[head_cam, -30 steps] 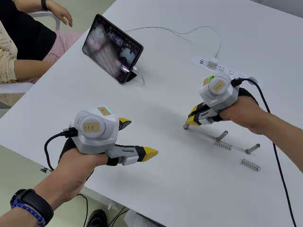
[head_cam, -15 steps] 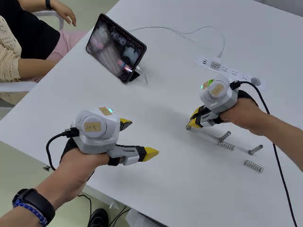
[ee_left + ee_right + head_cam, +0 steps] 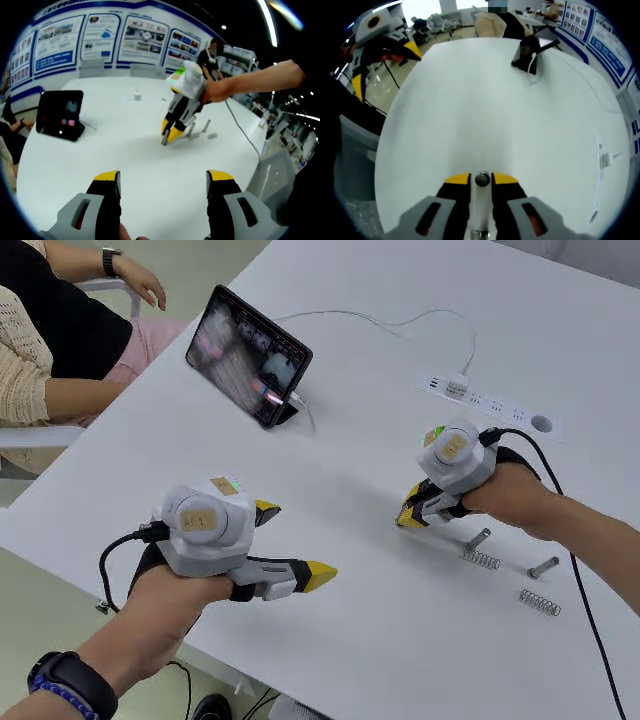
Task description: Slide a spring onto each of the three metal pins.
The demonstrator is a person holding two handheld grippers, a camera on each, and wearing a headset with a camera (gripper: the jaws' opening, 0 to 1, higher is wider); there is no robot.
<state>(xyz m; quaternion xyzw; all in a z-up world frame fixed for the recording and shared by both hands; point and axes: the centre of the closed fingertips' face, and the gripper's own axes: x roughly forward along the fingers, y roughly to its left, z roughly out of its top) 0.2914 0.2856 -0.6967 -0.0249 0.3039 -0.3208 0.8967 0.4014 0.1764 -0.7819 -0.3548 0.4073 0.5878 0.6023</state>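
Metal pin (image 3: 481, 179) in right claw (image 3: 409, 519)

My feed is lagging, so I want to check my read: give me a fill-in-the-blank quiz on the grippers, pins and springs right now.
1. The yellow-tipped right gripper is shut on a short silver metal ____.
2. The yellow-tipped left gripper has its jaws ____ and holds nothing.
3. Near the two loose silver metal pins, ____ coiled wire springs lie on the white table.
Missing words: pin; open; two.
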